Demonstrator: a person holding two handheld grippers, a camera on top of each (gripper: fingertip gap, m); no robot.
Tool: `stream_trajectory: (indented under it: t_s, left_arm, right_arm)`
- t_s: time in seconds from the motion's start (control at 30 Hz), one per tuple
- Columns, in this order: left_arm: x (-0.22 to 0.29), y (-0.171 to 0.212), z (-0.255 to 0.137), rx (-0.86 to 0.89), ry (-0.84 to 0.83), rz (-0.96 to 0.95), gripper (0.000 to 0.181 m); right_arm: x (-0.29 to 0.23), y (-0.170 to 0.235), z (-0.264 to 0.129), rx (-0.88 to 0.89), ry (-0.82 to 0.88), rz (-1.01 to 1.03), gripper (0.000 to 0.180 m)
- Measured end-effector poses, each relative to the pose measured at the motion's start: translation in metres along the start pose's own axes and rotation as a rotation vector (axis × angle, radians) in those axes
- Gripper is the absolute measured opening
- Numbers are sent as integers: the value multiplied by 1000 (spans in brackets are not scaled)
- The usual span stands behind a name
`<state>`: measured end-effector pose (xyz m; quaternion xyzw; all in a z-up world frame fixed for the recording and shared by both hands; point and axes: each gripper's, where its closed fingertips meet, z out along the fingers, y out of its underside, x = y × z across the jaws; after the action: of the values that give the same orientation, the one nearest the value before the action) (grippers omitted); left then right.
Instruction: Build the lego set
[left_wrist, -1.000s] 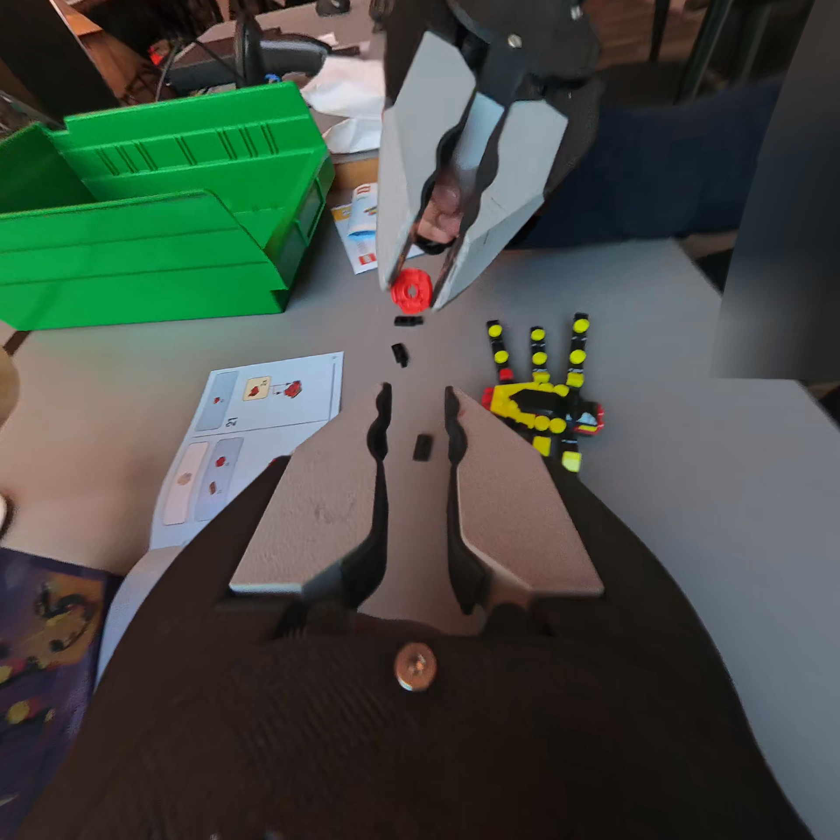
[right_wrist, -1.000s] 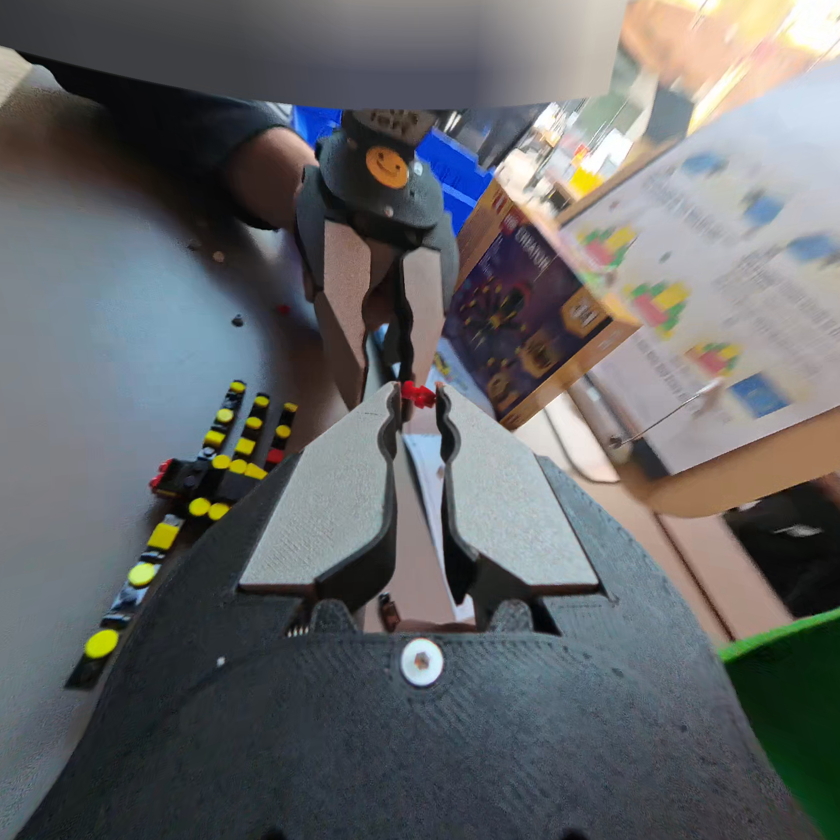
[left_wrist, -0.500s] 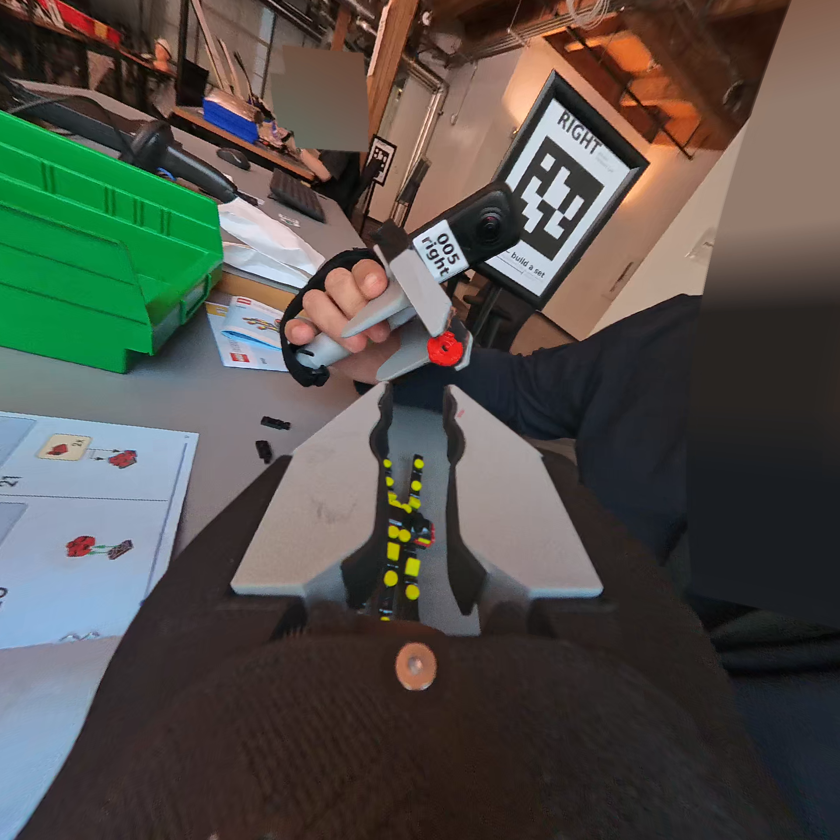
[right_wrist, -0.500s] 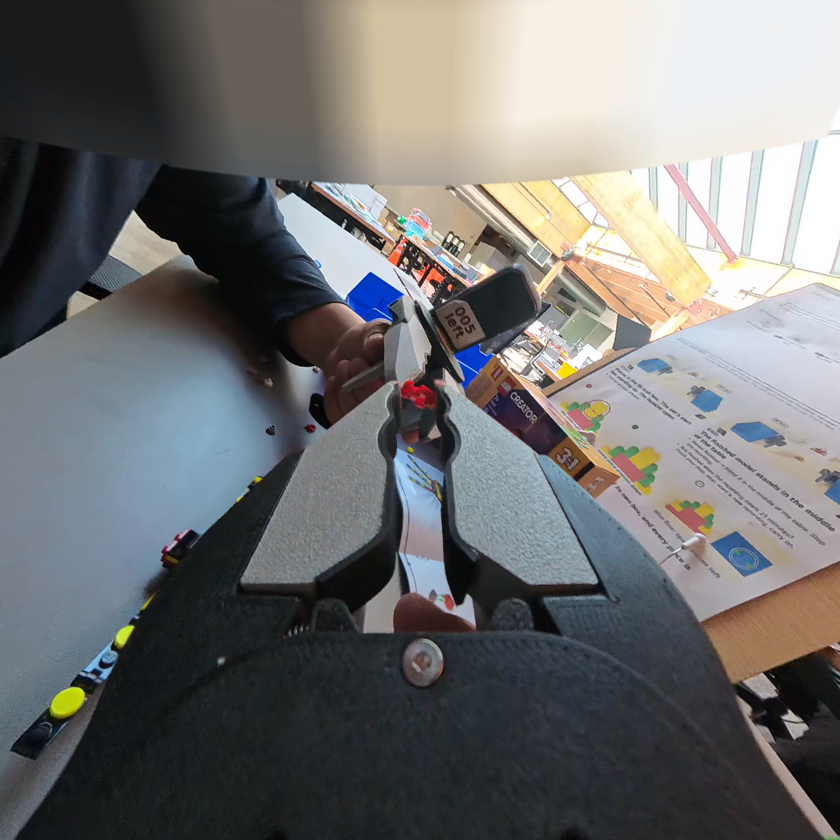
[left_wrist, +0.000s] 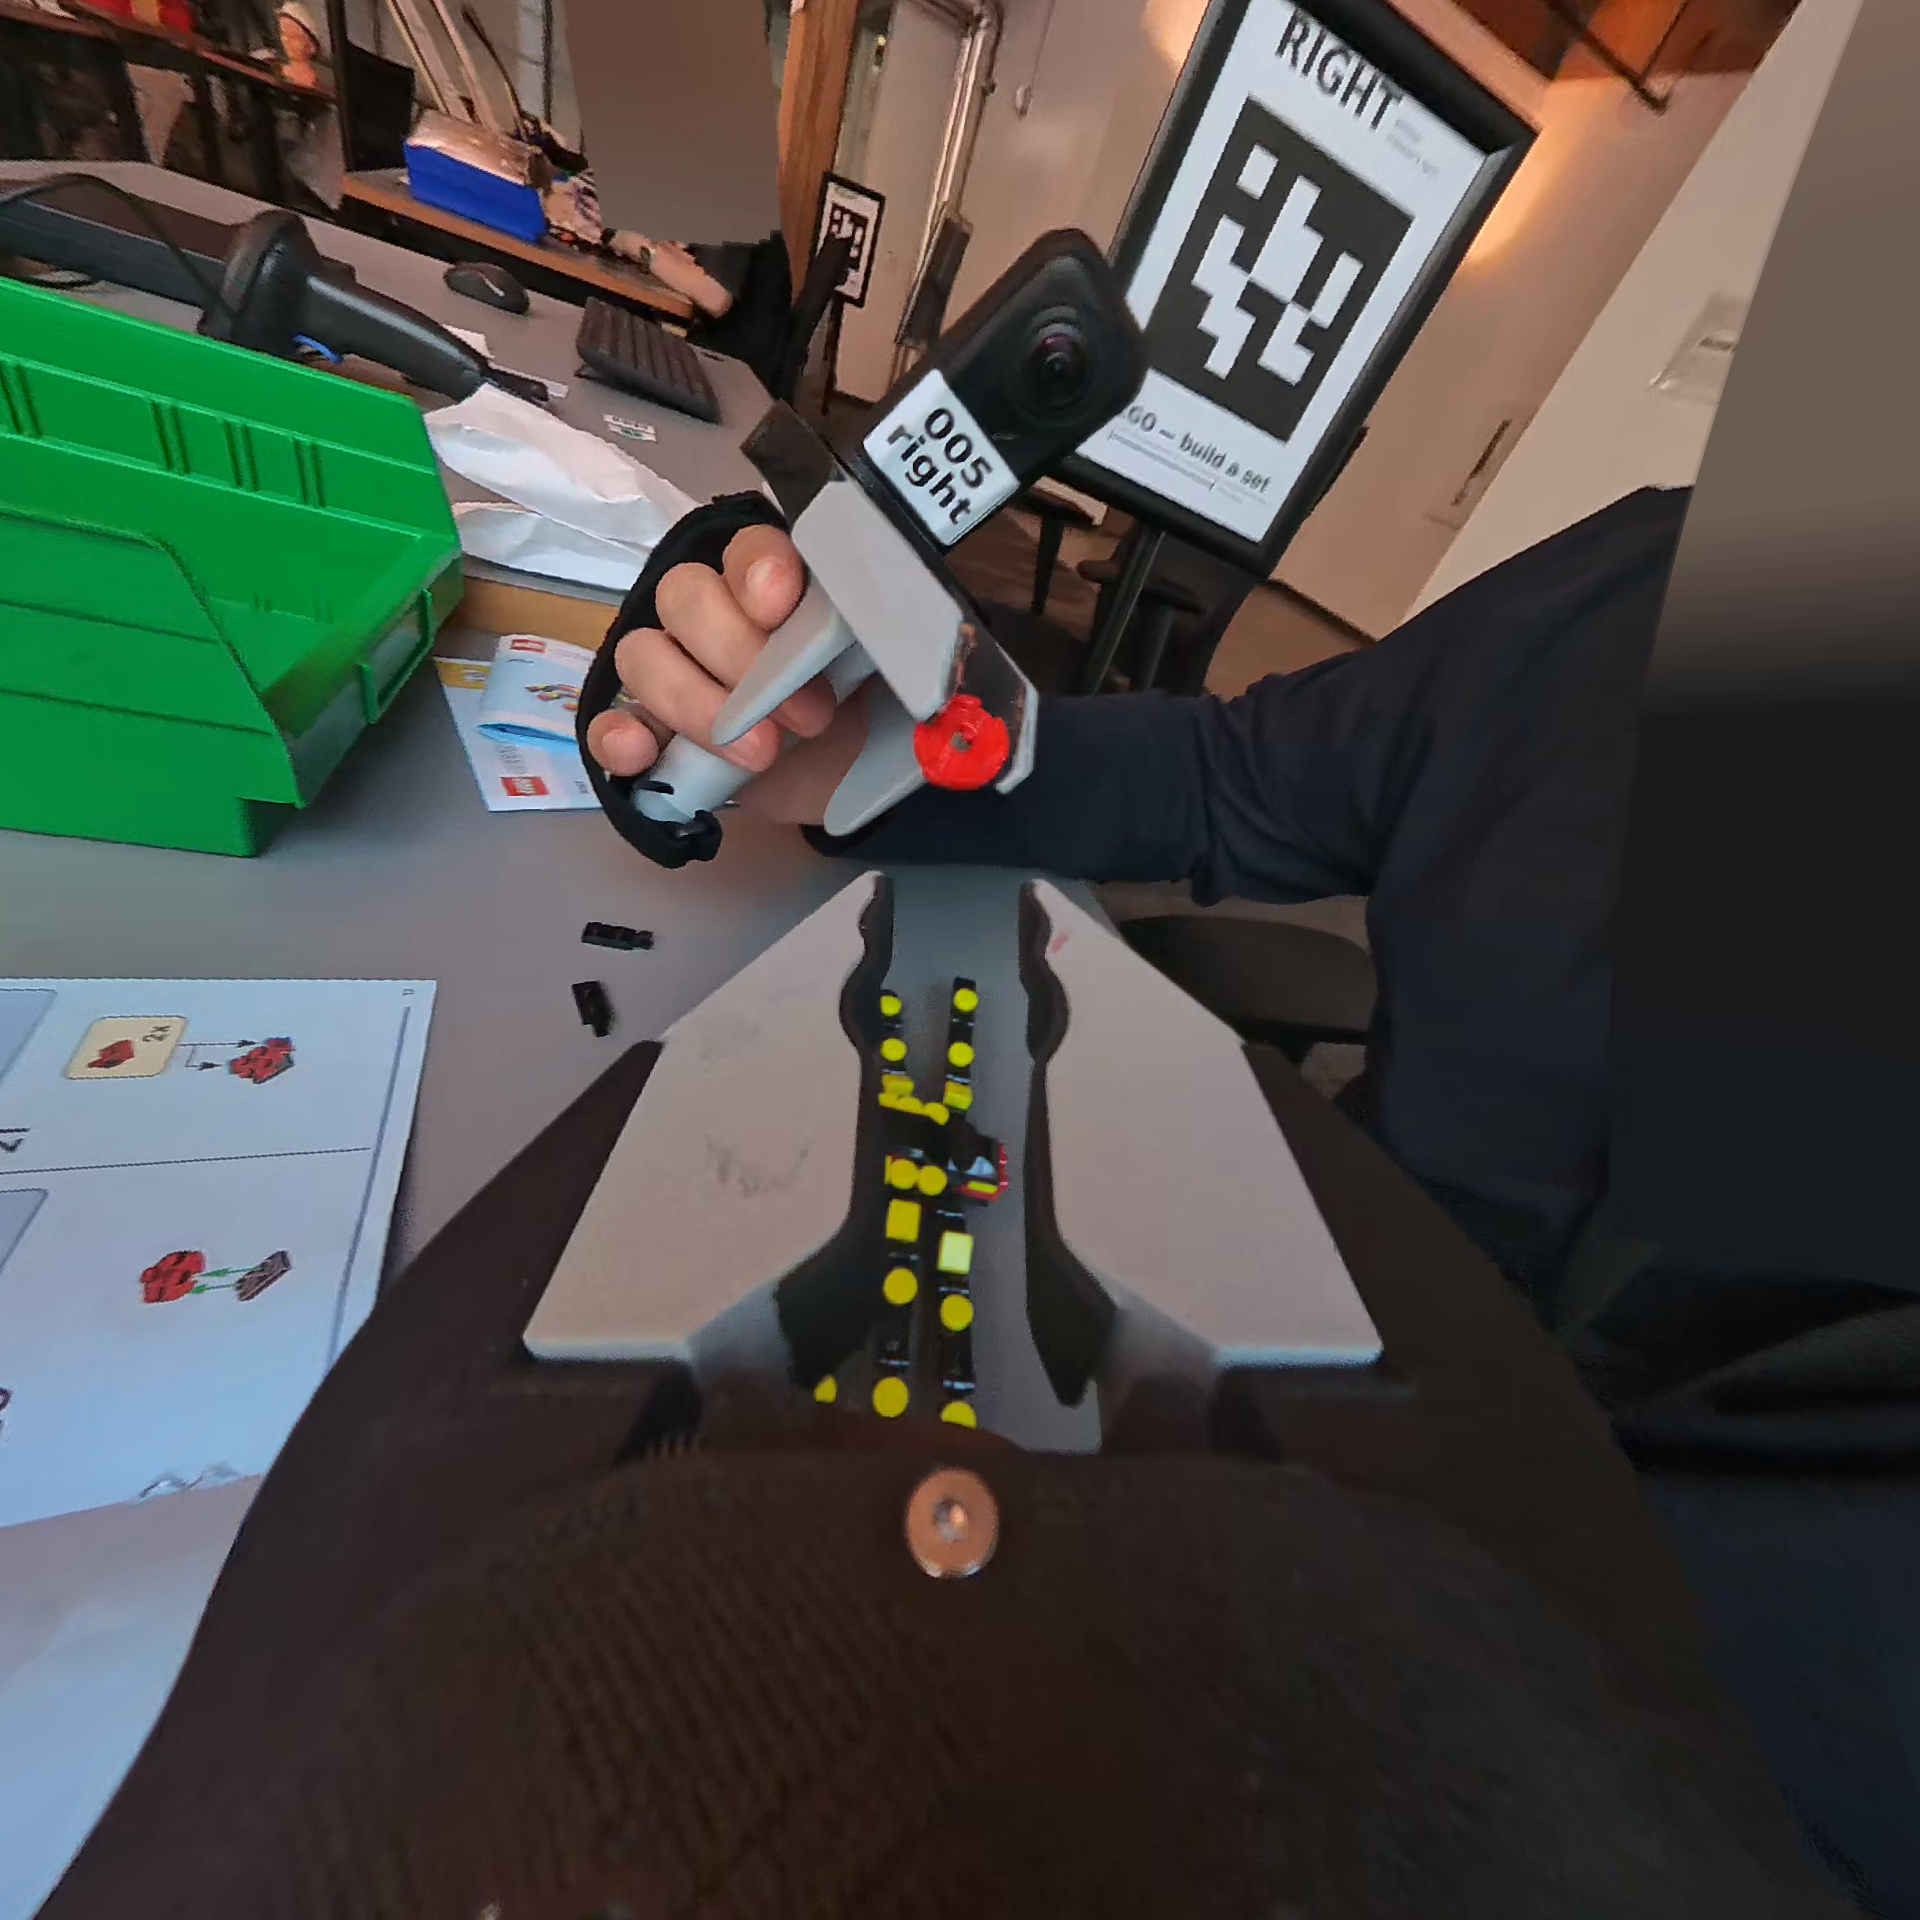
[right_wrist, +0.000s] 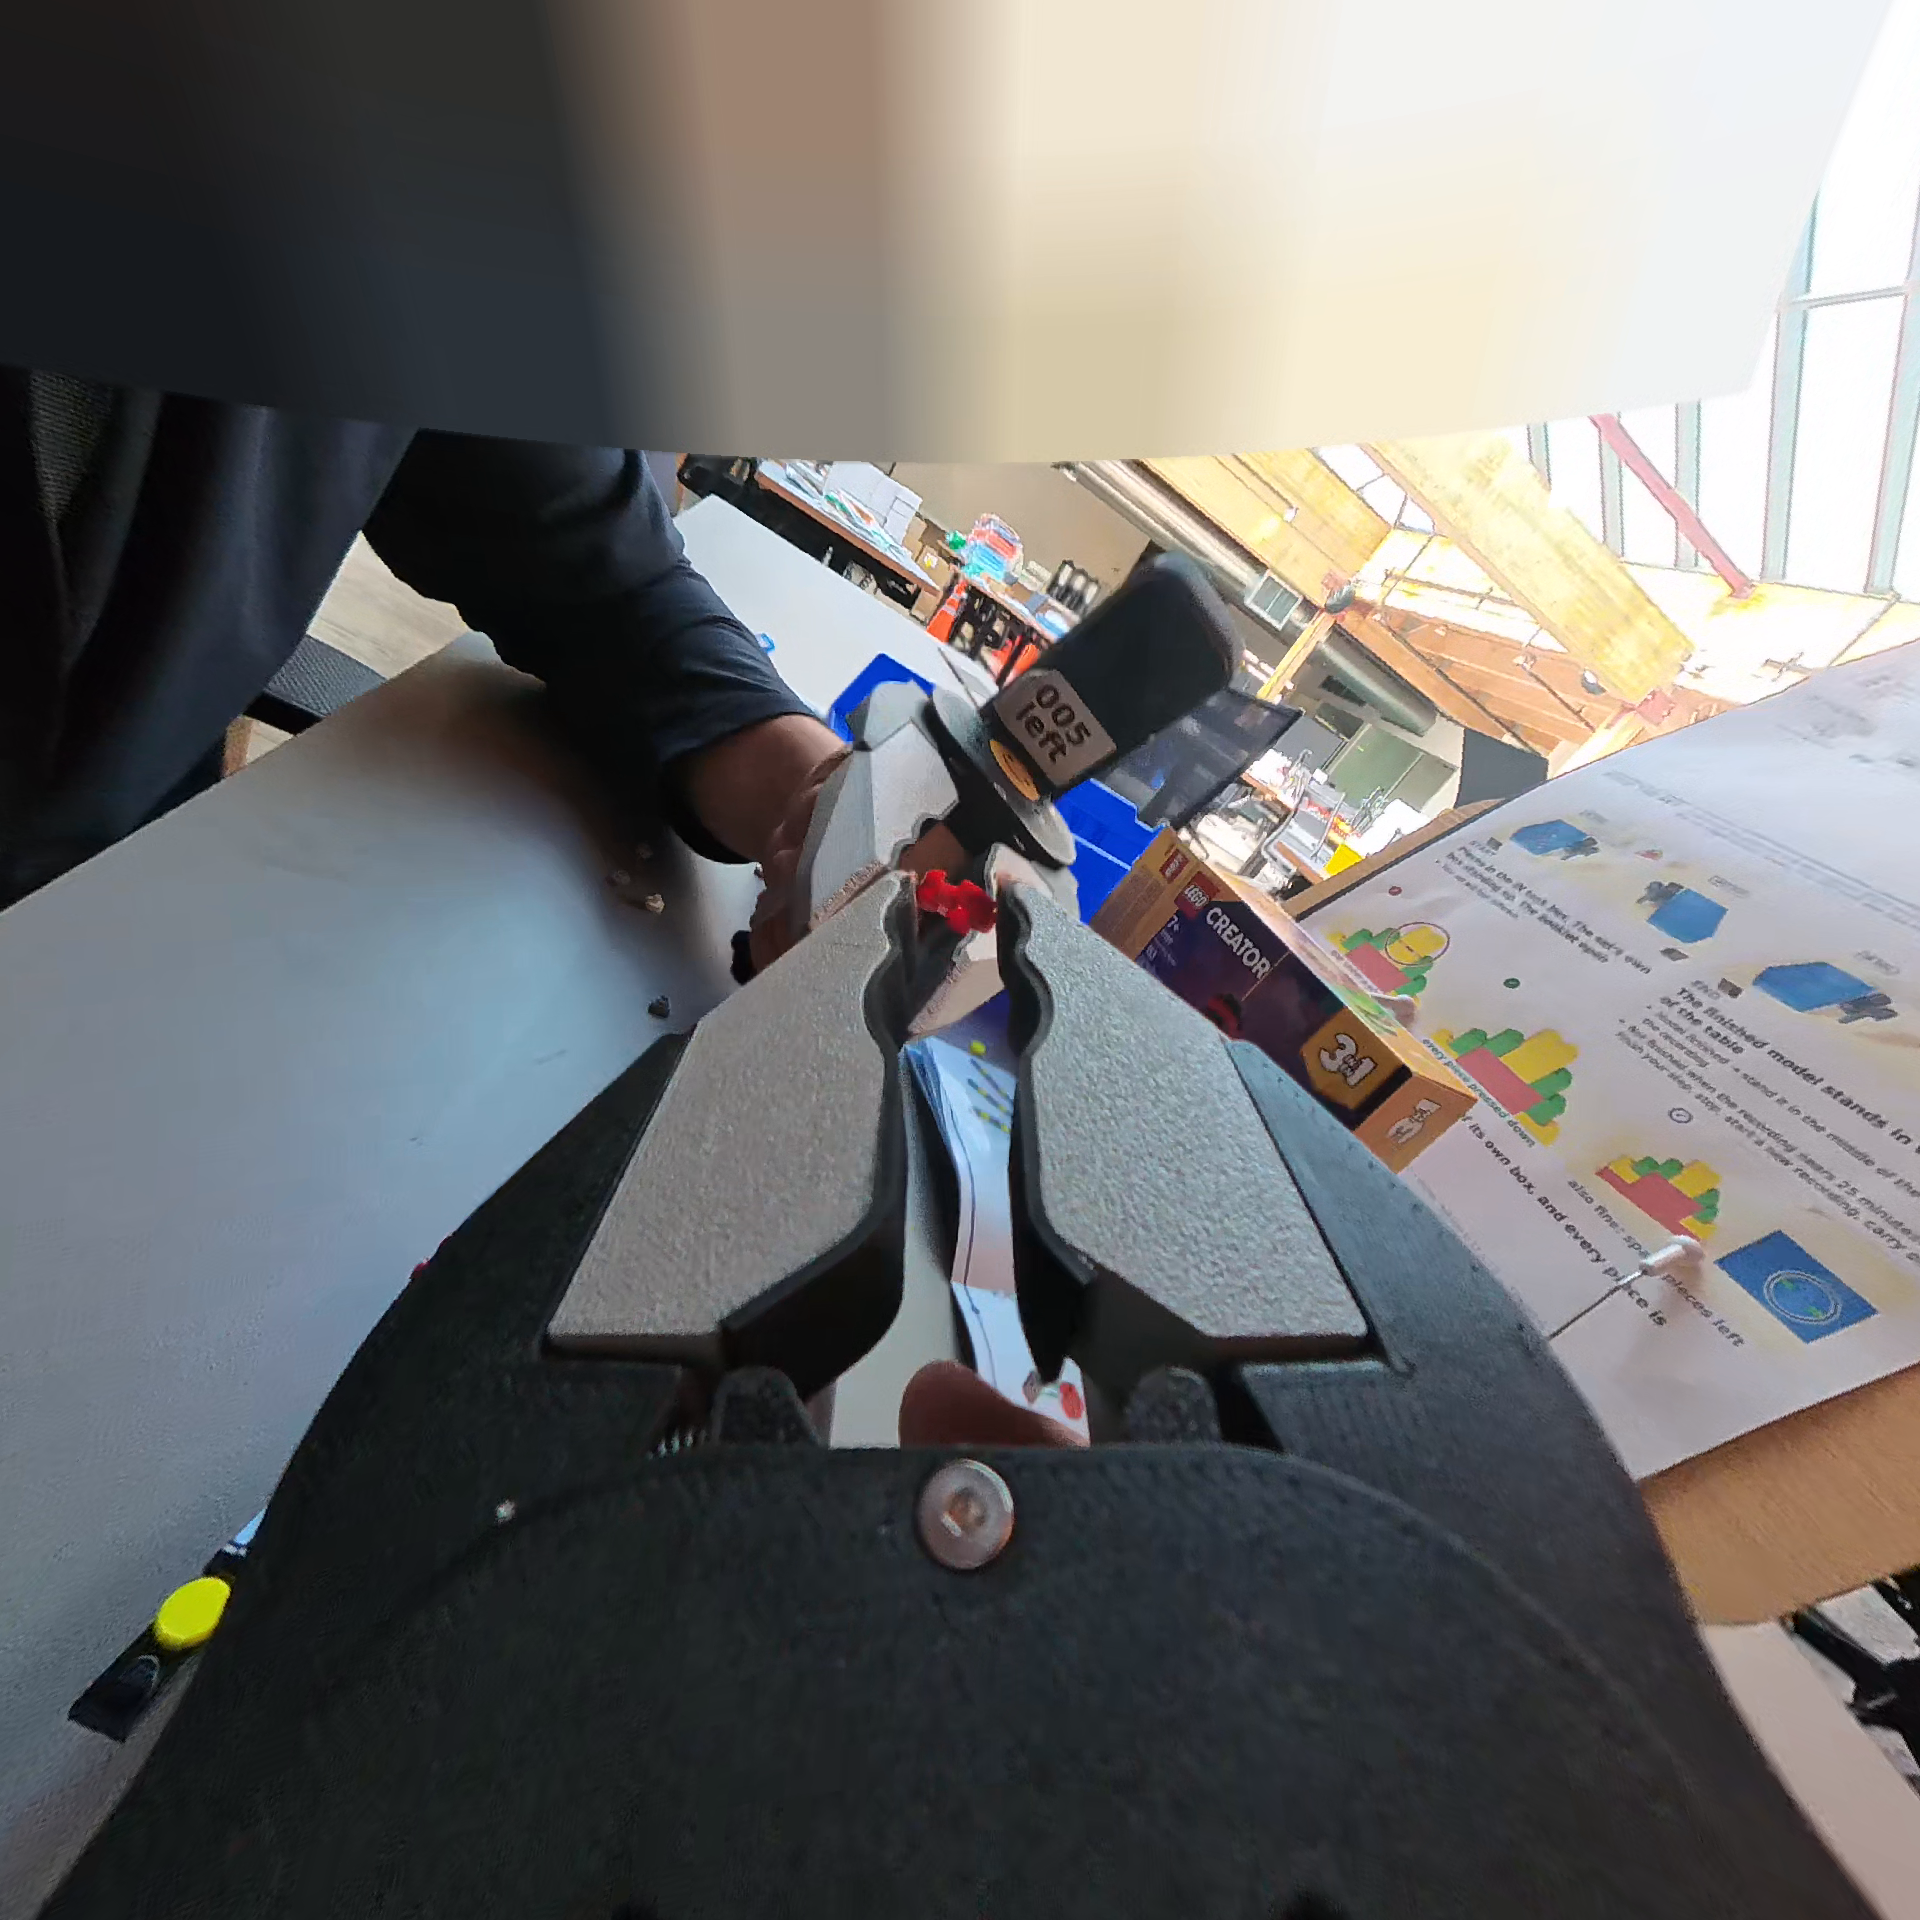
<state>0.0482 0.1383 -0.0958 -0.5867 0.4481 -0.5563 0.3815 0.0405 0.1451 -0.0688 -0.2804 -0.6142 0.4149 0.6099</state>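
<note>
My right gripper is shut on a small red round lego piece and holds it in the air above the grey table. The left wrist view shows the same piece at that gripper's tips, just beyond my own. My left gripper is open and empty, raised above the table. Between its fingers, below on the table, lies the black and yellow lego model with a small red part. One yellow stud of the model shows at the lower left of the right wrist view.
A green bin stands at the left, and an instruction sheet lies in front of it. Two small black pieces lie near the sheet. A booklet, the lego box and a printed poster are around. My two grippers' fingertips are within a few centimetres of each other.
Both grippers have lifted off the table and tilted up. The right one took the red piece up with it. The left one has moved over the model.
</note>
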Motion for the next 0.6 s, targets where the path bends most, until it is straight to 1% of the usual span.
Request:
stream_trajectory:
  t_s: [0.13, 0.2, 0.3, 0.43, 0.6]
  left_arm:
    - [-6, 4, -1, -48, -60, 60, 22]
    - [-14, 11, -2, -96, -105, 75, 23]
    - [-17, 17, -3, -142, -112, 70, 26]
    - [-18, 16, -4, -143, -114, 51, 27]
    - [-23, 16, -4, -124, -122, -34, 22]
  right_arm:
    - [-2, 24, 4, -134, -11, 7, 12]
    - [-5, 31, 4, -178, -23, -12, 12]
    - [-9, 40, 3, -242, -34, -72, 12]
    - [-10, 44, 2, -280, -35, -118, 12]
    - [-10, 48, 2, -314, -32, -154, 12]
